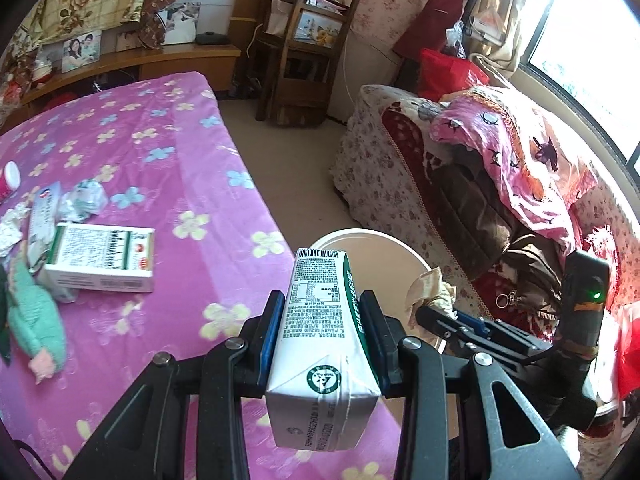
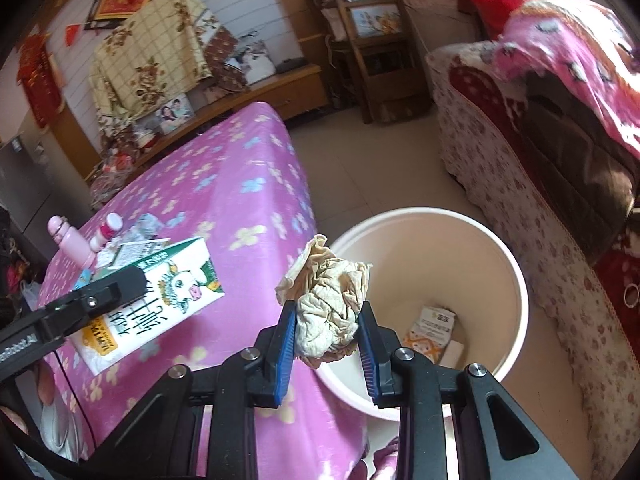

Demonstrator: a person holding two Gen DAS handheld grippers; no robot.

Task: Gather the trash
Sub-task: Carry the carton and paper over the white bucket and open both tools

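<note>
Nearest the left wrist camera, the left gripper (image 1: 324, 320) is clamped on a milk carton (image 1: 320, 344), its blue pads pressed flat against the carton's two long sides. The carton juts out over the right-hand edge of the bed (image 1: 168, 152), just short of the rim of the white bin (image 1: 400, 248) that stands on the floor beside that edge. The right gripper (image 2: 330, 332) is pinched tight on a crumpled beige tissue (image 2: 328, 300), which hangs over the near rim of the bin.

Judging by this, the collecting is partway through: two pieces are in hand and close to the drop, neither released yet. Farther up the bed, toward its left edge, a white and green box (image 1: 104, 258), a foil wrapper (image 1: 86, 198) and other crumpled bits lie waiting, so several more trips look necessary.

Only the right wrist view looks down into the bin, where a small printed packet (image 2: 430, 330) already lies at the bottom. It also shows the carton's cow-printed front face and a pink bottle (image 2: 72, 240) at the bed's far left corner. The left wrist view shows the remaining litter more clearly, plus a green knitted doll (image 1: 36, 312).
</note>
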